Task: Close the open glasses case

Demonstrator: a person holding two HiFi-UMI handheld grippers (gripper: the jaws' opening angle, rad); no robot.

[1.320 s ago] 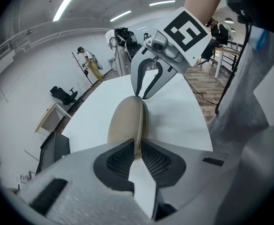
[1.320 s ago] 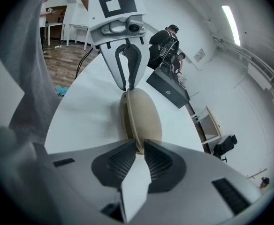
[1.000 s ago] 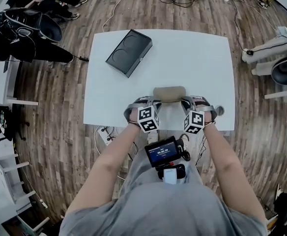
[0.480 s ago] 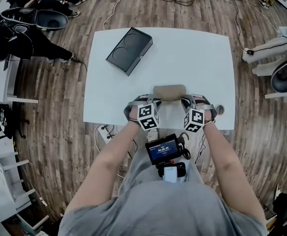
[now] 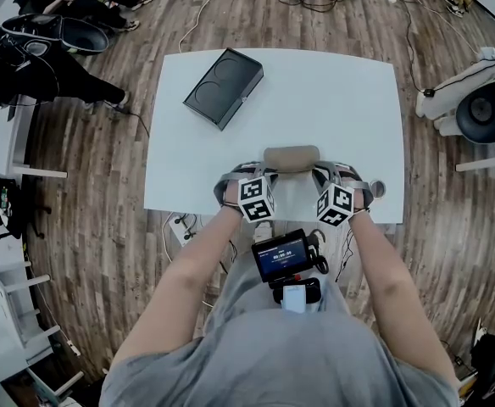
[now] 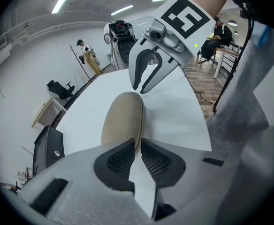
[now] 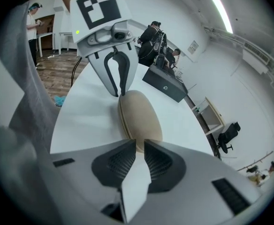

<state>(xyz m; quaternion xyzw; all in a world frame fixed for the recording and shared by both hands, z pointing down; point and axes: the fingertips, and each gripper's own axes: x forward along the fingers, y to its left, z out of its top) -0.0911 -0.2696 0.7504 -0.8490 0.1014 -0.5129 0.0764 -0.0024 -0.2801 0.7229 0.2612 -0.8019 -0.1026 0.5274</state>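
Note:
A tan glasses case lies crosswise near the front edge of the white table, its lid down with only a thin seam along its side. My left gripper is at the case's left end. Its jaws stand narrow, pinching that end. My right gripper is at the right end, jaws likewise narrow around the tip. Each gripper shows in the other's view, the right gripper and the left gripper, fingertips drawn together on the case's far end.
A black flat box lies at the table's far left corner. A small round thing sits at the front right edge. People sit on the floor at the far left, and chairs stand to the right of the table.
Both grippers and the case stay where they were. Only a chair at the right edge of the head view has shifted.

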